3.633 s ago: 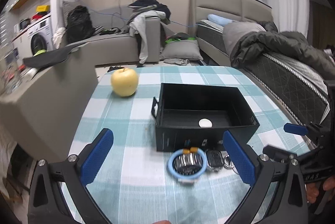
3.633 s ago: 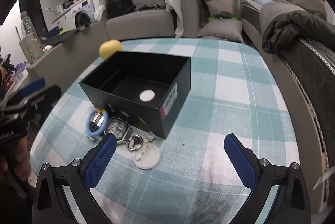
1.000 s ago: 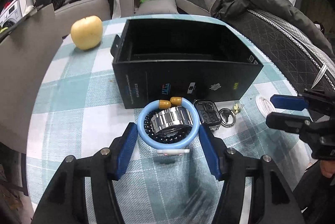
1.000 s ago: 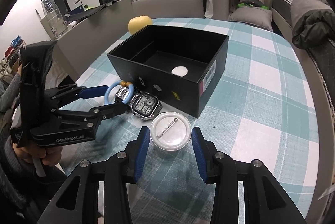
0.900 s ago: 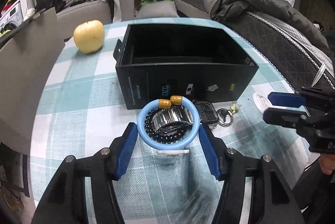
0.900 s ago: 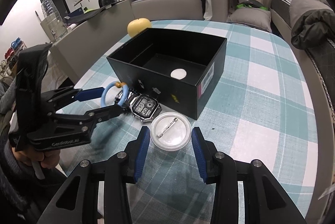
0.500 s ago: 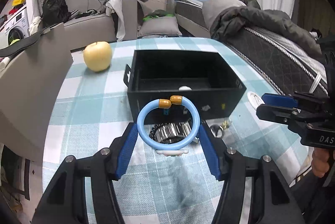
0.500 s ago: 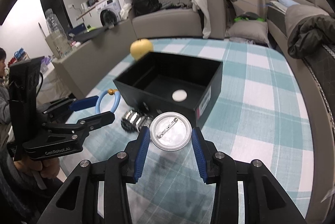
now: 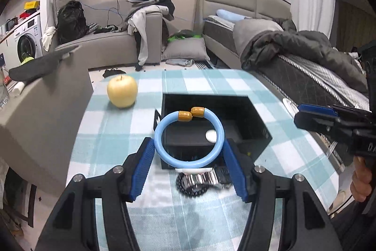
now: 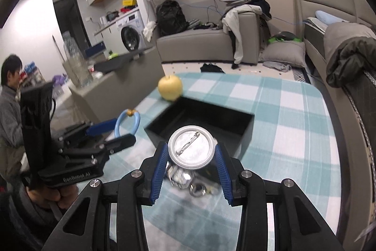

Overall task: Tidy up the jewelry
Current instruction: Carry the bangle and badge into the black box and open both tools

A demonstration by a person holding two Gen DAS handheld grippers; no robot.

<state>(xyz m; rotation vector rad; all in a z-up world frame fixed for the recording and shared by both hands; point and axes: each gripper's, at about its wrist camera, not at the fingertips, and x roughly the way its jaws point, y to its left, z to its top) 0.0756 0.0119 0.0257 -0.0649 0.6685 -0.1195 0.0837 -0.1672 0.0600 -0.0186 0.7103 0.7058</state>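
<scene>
Blue bangle (image 9: 188,137) with two amber beads at its top sits centre frame in the left wrist view, pinched on both sides by the left gripper (image 9: 188,167), lifted clear of the table, ring face toward the camera. In the right wrist view the same bangle (image 10: 127,124) shows at middle left, edge-on between the blue pads.

Round pin badge (image 10: 191,149), back side up with the clasp visible, is clamped at its rim by the right gripper (image 10: 191,172), centre of the right wrist view, also off the table.

Black box (image 9: 237,114) is open-topped, just behind both held items; a small white disc (image 9: 210,134) lies on its floor. Box (image 10: 211,117) sits mid-frame in the right view.

Below the bangle, lower centre, a metal watch band (image 9: 197,181) lies on the checked tablecloth (image 9: 112,140) against the box's near wall; blurred.

Yellow apple (image 9: 122,91) upper left of the box, apart from it.
</scene>
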